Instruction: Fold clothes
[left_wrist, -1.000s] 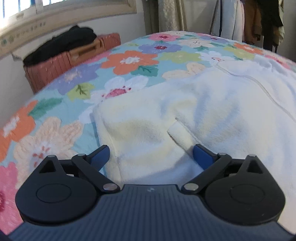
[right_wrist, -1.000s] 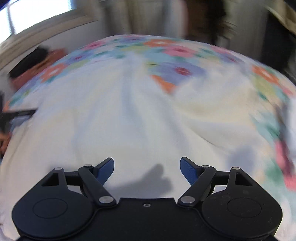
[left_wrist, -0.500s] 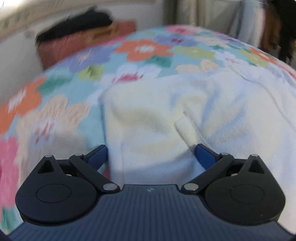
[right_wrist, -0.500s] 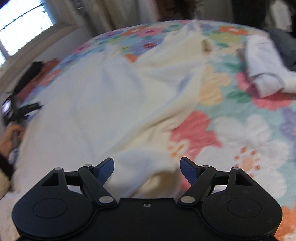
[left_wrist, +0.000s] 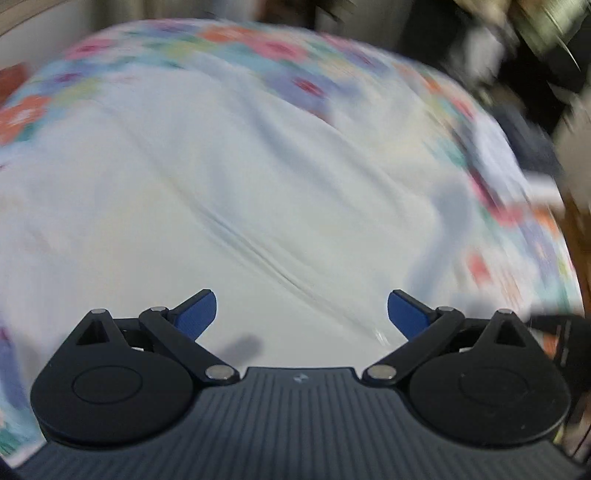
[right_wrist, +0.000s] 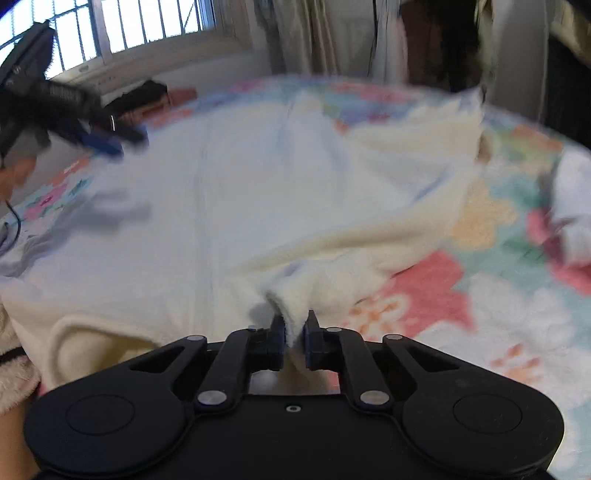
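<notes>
Garment: white fleece garment (right_wrist: 229, 206) spread on the floral bed (right_wrist: 491, 332).
Right gripper (right_wrist: 294, 334): fingers pinched on a near edge fold.
Left gripper (left_wrist: 301, 314): fingers wide, empty, above the cloth; view blurred.
Advice: probably grip a matching edge before lifting, keeping the fold even.
</notes>
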